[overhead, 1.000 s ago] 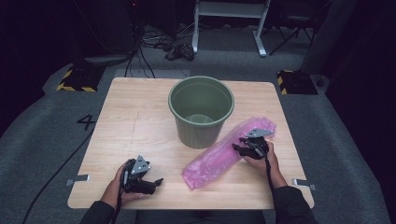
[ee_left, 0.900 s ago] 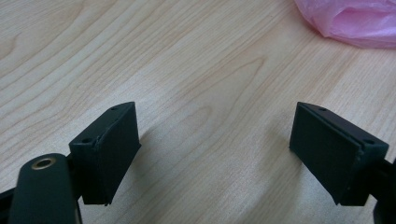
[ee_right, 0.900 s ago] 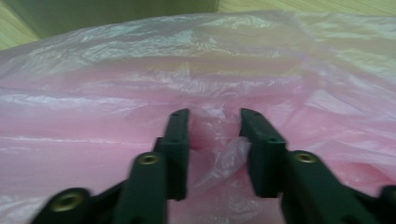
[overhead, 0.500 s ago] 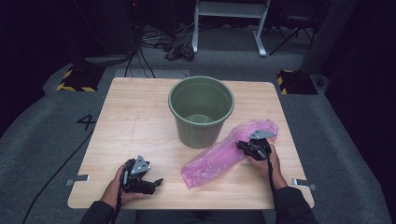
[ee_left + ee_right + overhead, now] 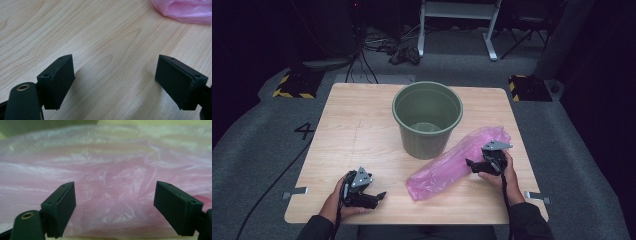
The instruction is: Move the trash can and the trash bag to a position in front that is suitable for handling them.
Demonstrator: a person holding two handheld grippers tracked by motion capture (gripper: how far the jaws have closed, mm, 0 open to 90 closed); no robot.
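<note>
A crumpled pink plastic bag (image 5: 447, 167) lies on the wooden table (image 5: 362, 130), in front and to the right of a green bucket (image 5: 427, 117) that stands upright. My right gripper (image 5: 472, 164) is at the bag's right side. Its jaws have just been opening and now stand wide apart (image 5: 115, 192), with the pink film (image 5: 107, 170) bulging just ahead of them and neither pad pressing on it. My left gripper (image 5: 379, 196) rests low near the table's front edge, open (image 5: 115, 67) over bare wood. The bag's end (image 5: 182, 10) lies beyond it.
The bucket's inside looks bare. Dark grey floor surrounds the table, with cables, a white frame (image 5: 457, 15) and yellow-black striped blocks (image 5: 292, 87) behind it. Bare wood stretches across the table's left half.
My right gripper has shifted slightly against the pink bag, and the film near it has settled a little. The left hand has stayed where it was.
</note>
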